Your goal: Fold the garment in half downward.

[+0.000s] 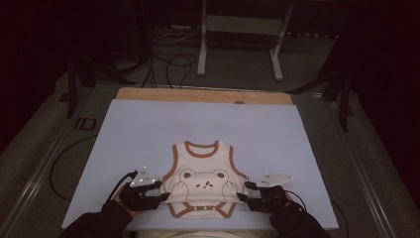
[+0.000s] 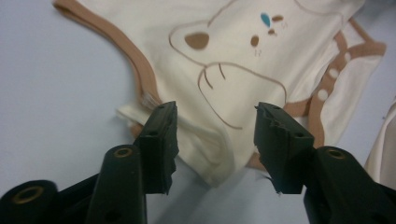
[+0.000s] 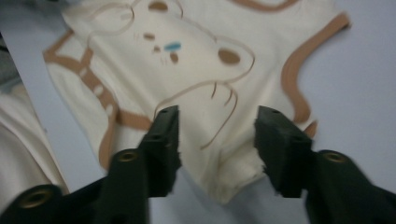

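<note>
A cream baby bodysuit [image 1: 203,184] with brown trim and a bear print lies flat on the pale blue mat [image 1: 148,129], near its front edge. My left gripper [image 1: 165,192] sits at the garment's lower left side and my right gripper [image 1: 243,192] at its lower right. In the left gripper view, the left gripper [image 2: 215,114] stands open, a folded corner of the bodysuit [image 2: 243,56] lying loose between the jaws. In the right gripper view, the right gripper [image 3: 217,116] is open too, with the other lower corner of the bodysuit [image 3: 196,60] between the jaws, untouched by the pads.
The mat covers a wooden table top [image 1: 198,94] whose far edge shows. Beyond it, a white metal stand [image 1: 240,29] and dark cables [image 1: 173,64] rest on the floor. Dark rails run along both sides of the table. A second pale cloth [image 3: 23,135] lies close by.
</note>
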Demonstrator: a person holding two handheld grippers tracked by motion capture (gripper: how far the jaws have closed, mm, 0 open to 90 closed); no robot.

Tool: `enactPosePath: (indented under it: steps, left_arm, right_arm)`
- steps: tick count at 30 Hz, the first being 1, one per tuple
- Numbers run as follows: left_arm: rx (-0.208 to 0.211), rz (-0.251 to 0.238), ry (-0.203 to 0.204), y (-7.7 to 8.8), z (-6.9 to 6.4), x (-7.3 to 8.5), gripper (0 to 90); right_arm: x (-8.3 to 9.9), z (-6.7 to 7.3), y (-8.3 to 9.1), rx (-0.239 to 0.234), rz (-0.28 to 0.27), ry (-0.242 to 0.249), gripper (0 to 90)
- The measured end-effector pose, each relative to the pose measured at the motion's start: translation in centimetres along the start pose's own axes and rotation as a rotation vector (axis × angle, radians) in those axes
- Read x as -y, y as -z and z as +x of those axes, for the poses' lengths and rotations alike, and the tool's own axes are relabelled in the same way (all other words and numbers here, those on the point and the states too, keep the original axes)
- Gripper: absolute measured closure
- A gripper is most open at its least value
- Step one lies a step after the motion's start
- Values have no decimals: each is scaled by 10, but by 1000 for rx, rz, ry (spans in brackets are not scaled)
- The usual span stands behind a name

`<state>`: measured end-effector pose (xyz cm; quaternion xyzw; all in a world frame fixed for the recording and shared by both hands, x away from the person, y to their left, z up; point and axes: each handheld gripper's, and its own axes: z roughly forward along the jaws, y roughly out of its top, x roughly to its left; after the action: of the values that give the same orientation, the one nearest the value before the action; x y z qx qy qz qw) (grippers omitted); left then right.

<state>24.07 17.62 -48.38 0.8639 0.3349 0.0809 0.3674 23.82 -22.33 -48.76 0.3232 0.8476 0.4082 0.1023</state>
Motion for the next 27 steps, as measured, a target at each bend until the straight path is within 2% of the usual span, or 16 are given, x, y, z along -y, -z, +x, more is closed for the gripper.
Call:
enactPosePath:
  steps: [1,2,4,6,9,10,15,18,19,20,25,27]
  left_arm:
    - [0,0,0,0,0,0,459]
    - [-5,-5,-13,4,2,-4,436]
    - [-10,-16,-28,8,3,-7,384]
    - [-10,-25,-36,12,6,-11,328]
    - [-23,-27,-40,14,7,-14,223]
    - [-29,-31,-43,15,9,-17,189]
    - [-14,-35,-47,16,13,-23,133]
    - [12,-50,-68,17,15,-27,35]
    - [12,-50,-68,17,15,-27,26]
    - [15,-63,-84,18,15,-31,14]
    - [16,-86,-119,20,20,-40,5]
    - [18,-92,-120,20,20,-41,5]
  right_arm:
    - [0,0,0,0,0,0,461]
    - [-4,-2,4,4,-19,1,396]
    - [-9,-2,7,11,-27,14,351]
    - [-13,-3,11,37,-35,28,313]
    - [-18,-4,13,45,-48,38,303]
    - [-24,-4,16,57,-59,54,270]
    - [-33,-6,17,56,-69,69,209]
    - [-41,-9,16,54,-80,68,152]
    - [-42,-10,16,50,-86,72,141]
    - [-45,-11,16,34,-89,78,123]
    - [-55,-17,15,42,-121,77,99]
    - [-57,-19,15,44,-131,82,99]
